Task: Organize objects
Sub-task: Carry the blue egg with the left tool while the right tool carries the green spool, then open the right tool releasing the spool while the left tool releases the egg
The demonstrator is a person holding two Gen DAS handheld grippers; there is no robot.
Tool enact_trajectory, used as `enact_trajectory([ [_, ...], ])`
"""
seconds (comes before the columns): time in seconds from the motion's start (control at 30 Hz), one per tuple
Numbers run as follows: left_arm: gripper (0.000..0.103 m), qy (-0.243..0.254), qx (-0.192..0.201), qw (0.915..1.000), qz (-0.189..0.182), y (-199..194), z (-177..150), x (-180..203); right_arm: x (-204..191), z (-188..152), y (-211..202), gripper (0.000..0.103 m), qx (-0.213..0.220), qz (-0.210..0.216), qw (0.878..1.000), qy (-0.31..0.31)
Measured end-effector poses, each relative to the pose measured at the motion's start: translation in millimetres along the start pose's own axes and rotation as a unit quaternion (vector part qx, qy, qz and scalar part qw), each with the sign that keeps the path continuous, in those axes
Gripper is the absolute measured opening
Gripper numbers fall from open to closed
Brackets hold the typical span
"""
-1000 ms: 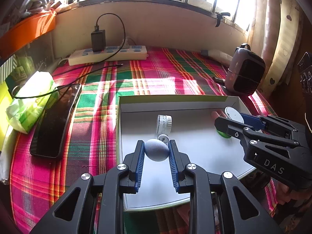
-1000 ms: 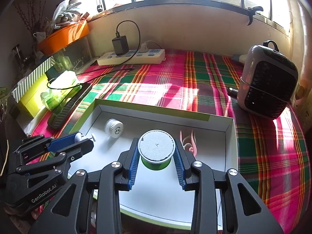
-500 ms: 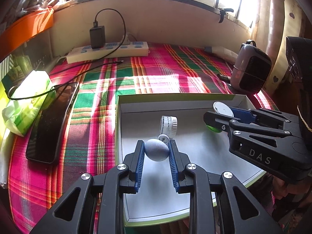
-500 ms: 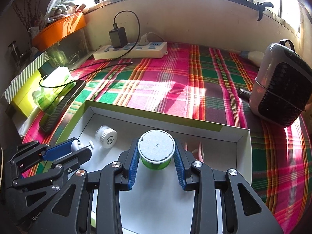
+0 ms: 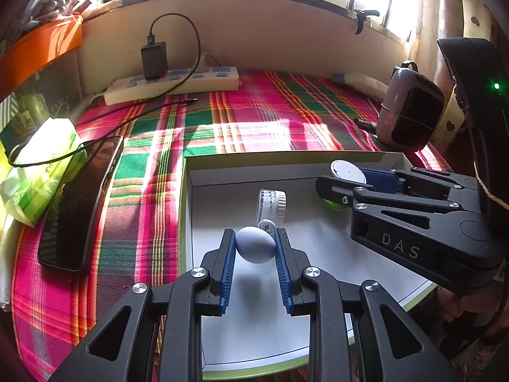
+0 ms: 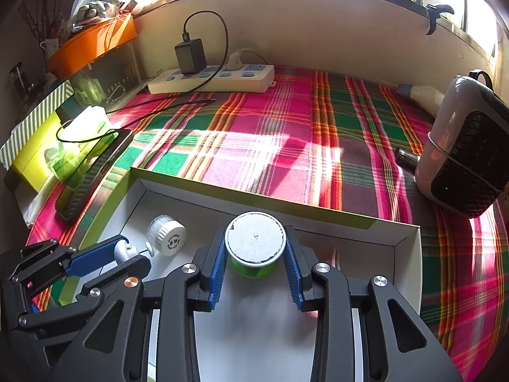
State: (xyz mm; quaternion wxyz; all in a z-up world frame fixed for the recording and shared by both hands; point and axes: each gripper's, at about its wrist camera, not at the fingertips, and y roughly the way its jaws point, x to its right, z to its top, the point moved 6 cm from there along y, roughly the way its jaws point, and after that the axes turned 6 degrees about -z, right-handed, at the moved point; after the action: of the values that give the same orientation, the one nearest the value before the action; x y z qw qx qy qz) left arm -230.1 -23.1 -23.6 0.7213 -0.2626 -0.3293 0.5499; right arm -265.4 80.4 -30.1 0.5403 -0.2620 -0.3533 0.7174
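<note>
The left gripper (image 5: 255, 250) is clamped on a pale blue egg-shaped ball (image 5: 255, 248), held above the shallow white cardboard box with green rim (image 5: 187, 210). The right gripper (image 6: 255, 254) is clamped on a green cup with white foil lid (image 6: 255, 242) over the same box. A small white ribbed-cap bottle (image 5: 272, 203) lies at 12 o'clock from the ball.

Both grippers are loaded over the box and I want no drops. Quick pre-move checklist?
1. Left gripper clamped on the blue-grey ball: ok, both pads touch it.
2. Right gripper clamped on the green cup: ok, pads on both sides.
3. Both loads above the white box: ok.
4. Free floor under the ball: ok, though the white cap lies just beyond.
5. Gap between the grippers: ok, apart.
6. Pink item behind the right finger, clear of the cup: cannot tell.
</note>
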Motion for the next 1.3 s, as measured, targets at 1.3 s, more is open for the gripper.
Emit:
enact_trajectory([
  [1.3,0.028,0.015,-0.003,0.9998,0.012,3.5,-2.5,2.4,-4.4,-2.0,-0.4,0.049,-0.007,-0.006,1.0,0.0],
])
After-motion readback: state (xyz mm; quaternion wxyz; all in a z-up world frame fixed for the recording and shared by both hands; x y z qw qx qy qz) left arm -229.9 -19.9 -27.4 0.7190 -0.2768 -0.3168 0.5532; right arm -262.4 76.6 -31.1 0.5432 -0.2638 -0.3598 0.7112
